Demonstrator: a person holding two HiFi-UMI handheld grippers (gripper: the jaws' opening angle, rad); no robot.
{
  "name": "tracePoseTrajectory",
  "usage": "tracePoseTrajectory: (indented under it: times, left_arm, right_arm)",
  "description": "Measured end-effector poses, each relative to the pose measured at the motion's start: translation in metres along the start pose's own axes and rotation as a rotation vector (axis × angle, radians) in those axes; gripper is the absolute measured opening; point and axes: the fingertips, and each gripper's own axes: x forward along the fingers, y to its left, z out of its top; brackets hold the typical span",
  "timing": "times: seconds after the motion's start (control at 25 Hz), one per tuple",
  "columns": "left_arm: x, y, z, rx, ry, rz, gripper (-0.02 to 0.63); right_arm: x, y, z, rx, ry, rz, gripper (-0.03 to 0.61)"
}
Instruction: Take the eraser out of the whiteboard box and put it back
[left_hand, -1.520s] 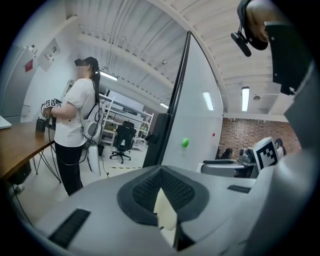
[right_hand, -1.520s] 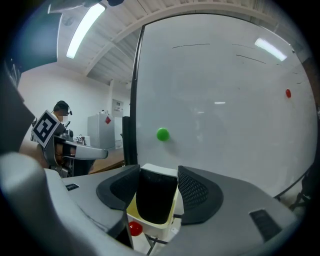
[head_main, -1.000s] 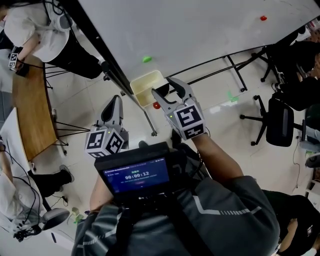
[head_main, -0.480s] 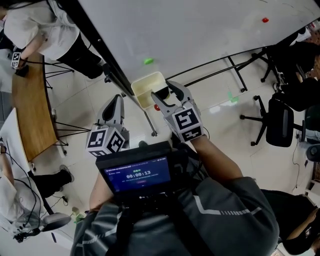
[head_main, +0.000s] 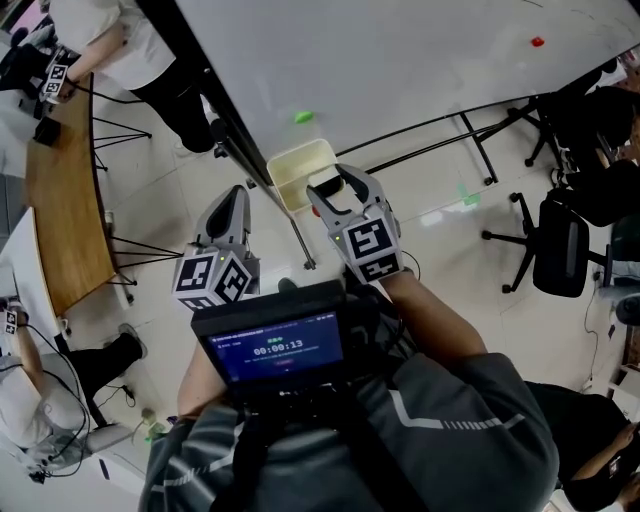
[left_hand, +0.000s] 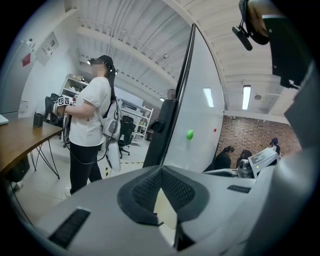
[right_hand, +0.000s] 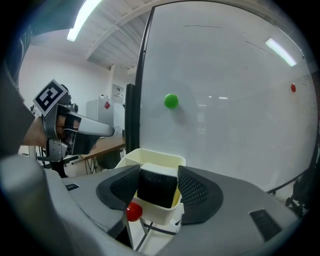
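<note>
While the right claw (right_hand: 158, 175) pinches the eraser (right_hand: 157, 190), the block hangs at the near rim of the box (right_hand: 150, 159), with a red magnet (right_hand: 133, 211) just below. Left claw (left_hand: 161, 170) is pressed together, empty, apart to the left. Behind stands the whiteboard (right_hand: 230, 115) with a green magnet (right_hand: 171, 101).

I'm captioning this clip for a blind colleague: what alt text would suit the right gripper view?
The right gripper holds a black-and-white eraser between its jaws, at the top of a cream box set against a whiteboard. A green magnet sits on the board above, and the left gripper shows at the left edge.
</note>
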Motion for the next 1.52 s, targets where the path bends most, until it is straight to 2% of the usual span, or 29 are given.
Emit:
tracePoseTrajectory:
  times: [0.6,0.84,1.08,1.24,1.44,1.52]
  left_arm:
    - [0.001,-0.002,0.000,0.004,-0.005,-0.002,0.032]
    - [0.002,0.004,-0.001,-0.001,-0.002,0.016,0.033]
    - [0.002,0.008,0.001,-0.003,-0.012,0.021,0.032]
    - [0.003,0.008,0.008,0.001,-0.031,0.019,0.034]
    - [-0.003,0.003,0.033,0.019,-0.095,-0.016,0.033]
    - [-0.008,0.002,0.048,0.031,-0.127,-0.022,0.033]
  right_arm:
    - [0.005,0.001,-0.006,-0.010,0.011,-0.015,0.265]
    - [0.012,0.001,-0.007,-0.019,0.028,0.007,0.270]
    - [0.011,-0.004,0.006,-0.032,0.000,0.016,0.278]
    - [0.003,-0.011,0.030,-0.021,-0.062,0.016,0.278]
    - [-0.025,-0.031,0.088,0.035,-0.241,-0.004,0.278]
    - [-0.037,-0.038,0.114,0.044,-0.314,0.007,0.252]
